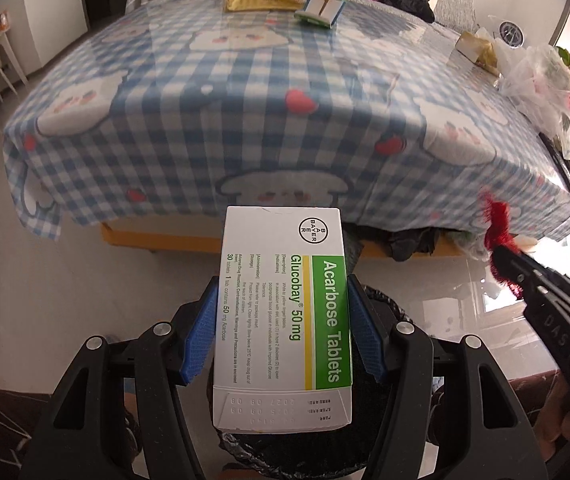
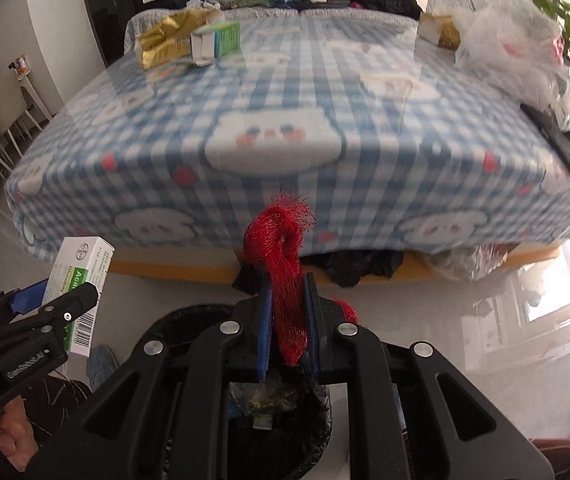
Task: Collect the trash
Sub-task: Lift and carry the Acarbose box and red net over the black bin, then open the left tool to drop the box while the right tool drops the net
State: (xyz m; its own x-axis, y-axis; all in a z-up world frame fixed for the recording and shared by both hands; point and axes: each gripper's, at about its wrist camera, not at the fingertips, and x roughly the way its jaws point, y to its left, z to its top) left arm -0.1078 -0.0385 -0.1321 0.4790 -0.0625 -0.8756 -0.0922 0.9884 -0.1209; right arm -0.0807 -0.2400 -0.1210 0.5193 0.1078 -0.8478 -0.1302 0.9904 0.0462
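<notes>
Left gripper (image 1: 283,320) clamps a white-and-green tablet box (image 1: 283,312); right gripper (image 2: 288,316) pinches red netting (image 2: 281,256), blue-checked surface (image 2: 285,92) across the upper frame.

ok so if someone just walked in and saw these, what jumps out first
Probably the white and green medicine box, held upright between the left gripper fingers, right over the black-lined trash bin. Next, the bright red mesh netting pinched in the right gripper above the same bin. Behind both spreads the blue checked tablecloth, with a gold wrapper and a small carton at its far edge.
</notes>
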